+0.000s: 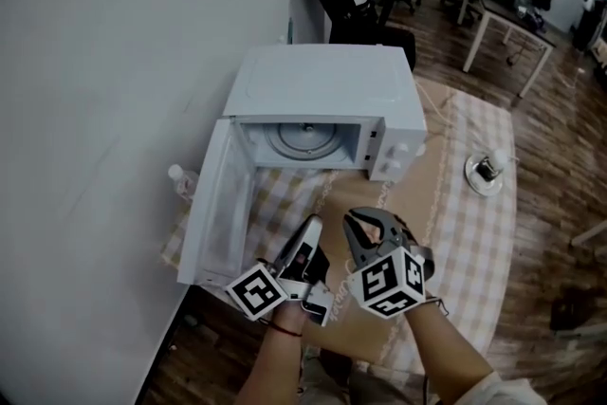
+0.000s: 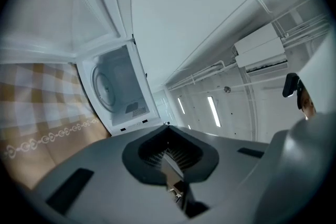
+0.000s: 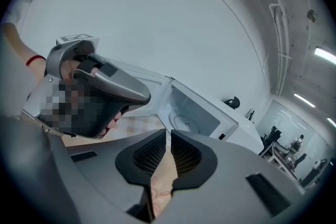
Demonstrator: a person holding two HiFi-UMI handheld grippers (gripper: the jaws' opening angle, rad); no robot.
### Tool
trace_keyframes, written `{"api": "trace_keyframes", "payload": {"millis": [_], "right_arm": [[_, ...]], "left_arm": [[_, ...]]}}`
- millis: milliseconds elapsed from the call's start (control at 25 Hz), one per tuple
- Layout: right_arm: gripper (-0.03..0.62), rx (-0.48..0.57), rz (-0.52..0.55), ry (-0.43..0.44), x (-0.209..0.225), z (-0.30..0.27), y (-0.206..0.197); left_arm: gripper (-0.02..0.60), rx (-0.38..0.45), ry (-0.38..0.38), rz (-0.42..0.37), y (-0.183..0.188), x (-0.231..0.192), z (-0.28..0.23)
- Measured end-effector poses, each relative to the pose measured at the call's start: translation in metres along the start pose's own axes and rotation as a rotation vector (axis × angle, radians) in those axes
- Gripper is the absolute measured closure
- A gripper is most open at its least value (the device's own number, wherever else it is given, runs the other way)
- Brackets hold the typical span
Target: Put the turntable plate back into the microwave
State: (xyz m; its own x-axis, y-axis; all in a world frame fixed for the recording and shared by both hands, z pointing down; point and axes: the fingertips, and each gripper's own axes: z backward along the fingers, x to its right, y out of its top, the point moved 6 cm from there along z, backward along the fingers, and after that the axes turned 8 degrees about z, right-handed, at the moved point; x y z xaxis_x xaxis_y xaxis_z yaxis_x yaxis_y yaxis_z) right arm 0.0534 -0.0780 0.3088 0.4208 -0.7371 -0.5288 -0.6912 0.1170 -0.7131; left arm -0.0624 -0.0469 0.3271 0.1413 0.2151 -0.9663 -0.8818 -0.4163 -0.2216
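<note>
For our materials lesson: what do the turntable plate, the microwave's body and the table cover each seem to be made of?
Turntable plate: probably glass. It is a pale grey disc with raised rings, though this view cannot confirm it.
Microwave body: white painted metal or plastic, with smooth, flat, matte panels.
Table cover: woven cloth with a beige and white check and a soft drape at the edges.

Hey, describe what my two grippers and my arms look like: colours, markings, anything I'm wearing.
The left gripper and right gripper are grey moulded shells with black ribbed pads. The left cube and right cube bear black-and-white square markers. A thin red band circles the left wrist, and a light sleeve shows on the right arm.
</note>
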Motion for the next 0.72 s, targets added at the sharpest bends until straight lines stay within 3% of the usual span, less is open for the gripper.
{"api": "trace_keyframes", "payload": {"millis": [160, 360, 720], "right_arm": [[0.543, 0.07, -0.077, 0.009, 0.004, 0.021, 0.008], [0.543, 0.225, -0.187, 0.06, -0.002, 0.051, 0.018], [0.543, 0.463, -0.421, 0.114, 0.003, 0.098, 0.03]], "left_arm": [[0.58, -0.021, -0.027, -0.08, -0.007, 0.02, 0.006], [0.58, -0.064, -0.104, -0.273, -0.02, 0.054, 0.012], [0.58, -0.062, -0.156, -0.474, -0.043, 0.097, 0.027]]}}
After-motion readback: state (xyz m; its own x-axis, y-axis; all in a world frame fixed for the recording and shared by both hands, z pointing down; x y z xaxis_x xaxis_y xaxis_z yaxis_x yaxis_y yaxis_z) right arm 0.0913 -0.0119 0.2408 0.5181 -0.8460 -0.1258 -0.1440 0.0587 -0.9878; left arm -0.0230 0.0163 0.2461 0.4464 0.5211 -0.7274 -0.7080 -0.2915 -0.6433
